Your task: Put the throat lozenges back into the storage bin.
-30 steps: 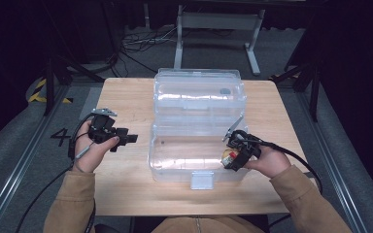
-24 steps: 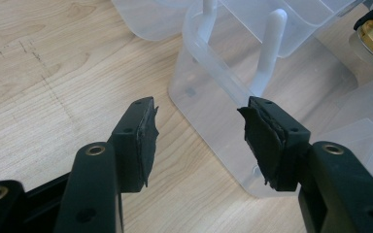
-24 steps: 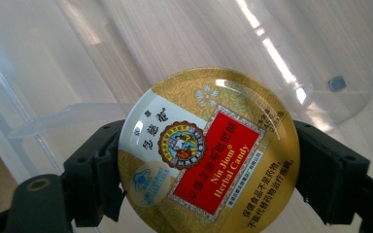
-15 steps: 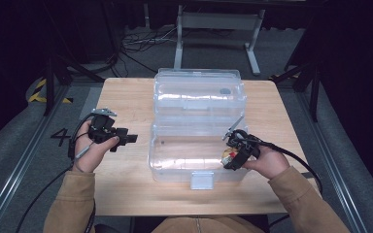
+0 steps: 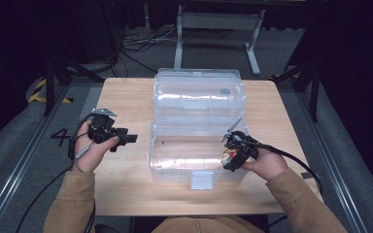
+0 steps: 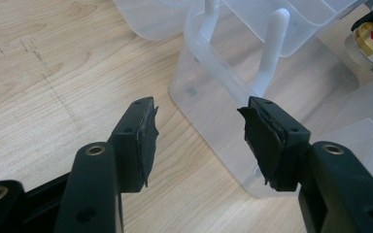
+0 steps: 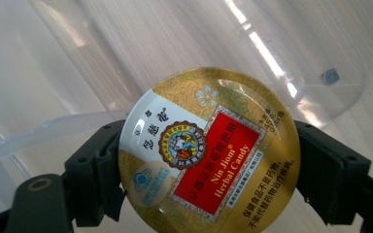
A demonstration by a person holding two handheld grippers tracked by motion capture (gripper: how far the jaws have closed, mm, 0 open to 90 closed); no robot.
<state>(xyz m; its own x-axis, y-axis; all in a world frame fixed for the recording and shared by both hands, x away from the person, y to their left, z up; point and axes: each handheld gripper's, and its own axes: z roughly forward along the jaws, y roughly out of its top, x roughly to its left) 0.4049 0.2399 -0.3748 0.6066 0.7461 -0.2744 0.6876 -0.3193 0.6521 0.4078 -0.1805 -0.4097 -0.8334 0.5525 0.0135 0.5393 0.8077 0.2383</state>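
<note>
The right gripper (image 5: 232,156) holds a round golden candy tin with a red label (image 7: 209,145), its jaws pressing on opposite sides of the rim, flat face toward the camera. The tin is at the right end of the front half of the clear plastic storage box (image 5: 175,162), which lies open in the middle of the wooden table (image 5: 126,194). I judge that the tin must go down and leftward into this half; the right hand is the nearer one. The transparent wall is just beside the tin and may catch it. The left gripper (image 6: 196,126) waits near the left edge of the table, jaws wide and empty, pointing at the box's left wall.
</note>
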